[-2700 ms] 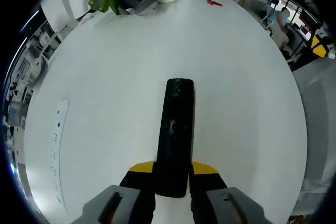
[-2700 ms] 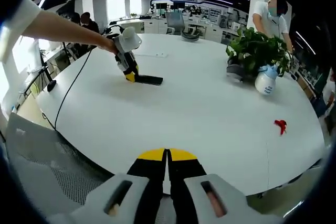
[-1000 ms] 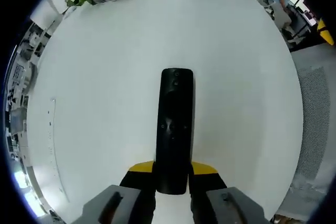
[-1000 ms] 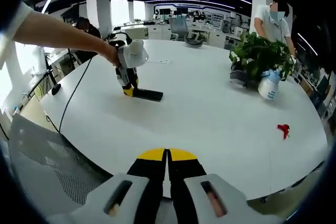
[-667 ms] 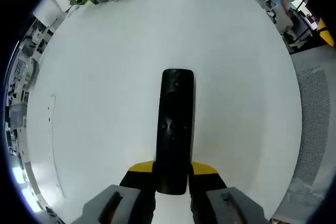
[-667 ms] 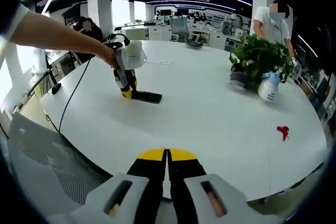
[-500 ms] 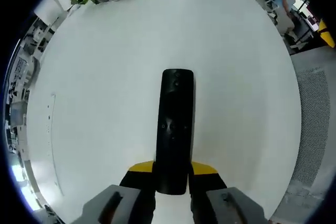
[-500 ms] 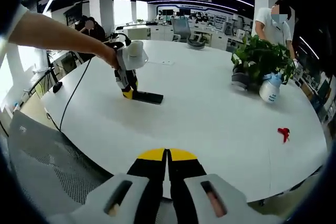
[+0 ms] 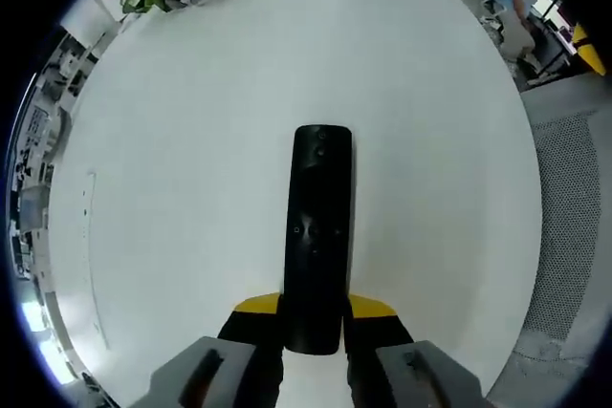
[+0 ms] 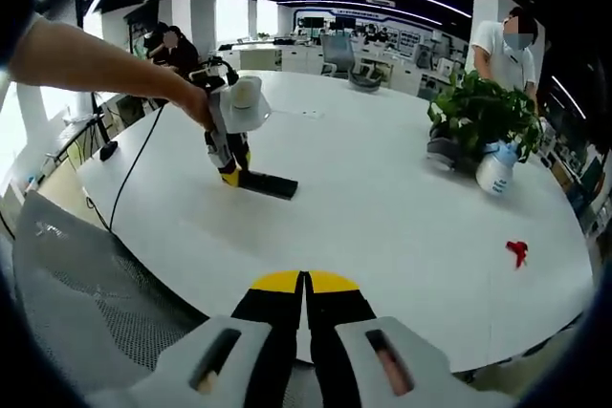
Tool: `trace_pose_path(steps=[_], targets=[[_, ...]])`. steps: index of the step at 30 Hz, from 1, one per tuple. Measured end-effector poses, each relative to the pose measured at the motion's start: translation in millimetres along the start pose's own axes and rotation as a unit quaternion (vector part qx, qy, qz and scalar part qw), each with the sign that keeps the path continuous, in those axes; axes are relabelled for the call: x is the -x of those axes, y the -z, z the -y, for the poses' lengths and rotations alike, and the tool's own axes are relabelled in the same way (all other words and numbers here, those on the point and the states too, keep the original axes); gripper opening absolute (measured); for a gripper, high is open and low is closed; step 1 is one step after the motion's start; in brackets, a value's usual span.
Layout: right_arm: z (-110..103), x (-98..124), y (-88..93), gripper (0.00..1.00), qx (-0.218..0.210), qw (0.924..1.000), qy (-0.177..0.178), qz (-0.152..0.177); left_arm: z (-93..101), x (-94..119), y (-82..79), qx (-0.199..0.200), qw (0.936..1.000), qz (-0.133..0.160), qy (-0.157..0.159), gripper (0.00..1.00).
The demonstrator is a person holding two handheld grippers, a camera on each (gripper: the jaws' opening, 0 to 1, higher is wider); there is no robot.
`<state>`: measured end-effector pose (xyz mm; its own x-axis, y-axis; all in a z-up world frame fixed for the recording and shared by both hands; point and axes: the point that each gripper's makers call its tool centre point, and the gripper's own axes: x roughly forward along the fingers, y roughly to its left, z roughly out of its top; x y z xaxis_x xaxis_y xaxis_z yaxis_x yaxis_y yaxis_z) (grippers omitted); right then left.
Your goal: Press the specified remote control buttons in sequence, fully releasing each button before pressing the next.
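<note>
A long black remote control (image 9: 317,226) lies lengthwise on the white round table (image 9: 191,140), its near end clamped between the jaws of my left gripper (image 9: 314,317), which is shut on it. Small buttons show along its face. From the right gripper view the same remote (image 10: 268,185) rests flat on the table with the left gripper (image 10: 229,175) holding its end and a person's arm behind it. My right gripper (image 10: 304,298) hangs at the table's near edge, jaws pressed together with nothing between them.
A potted plant (image 10: 483,112) and a white spray bottle (image 10: 496,171) stand at the far right of the table, with a small red object (image 10: 517,252) nearer the edge. A grey mesh chair (image 10: 86,293) sits at the left. A person (image 10: 507,45) stands behind the plant.
Both views have shifted slightly with the hands. The remote stays clamped in the left gripper on the table, and the right gripper stays shut and empty.
</note>
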<state>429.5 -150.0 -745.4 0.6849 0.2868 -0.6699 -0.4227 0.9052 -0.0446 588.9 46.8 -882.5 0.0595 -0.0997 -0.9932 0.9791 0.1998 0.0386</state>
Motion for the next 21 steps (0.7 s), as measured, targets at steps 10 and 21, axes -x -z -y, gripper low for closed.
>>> trace_pose_path(steps=[10,21], targets=[[1.5,1.3,-2.0,0.00,-0.001,1.0000,0.003,0.006,14.0,1.2,2.5,0.002,1.0000,0.002,0.000,0.23],[-1.2,1.8,-3.7,0.00,0.004,0.9999,-0.001,0.011,28.3,2.0,5.4,0.005,1.0000,0.008,-0.001,0.23]])
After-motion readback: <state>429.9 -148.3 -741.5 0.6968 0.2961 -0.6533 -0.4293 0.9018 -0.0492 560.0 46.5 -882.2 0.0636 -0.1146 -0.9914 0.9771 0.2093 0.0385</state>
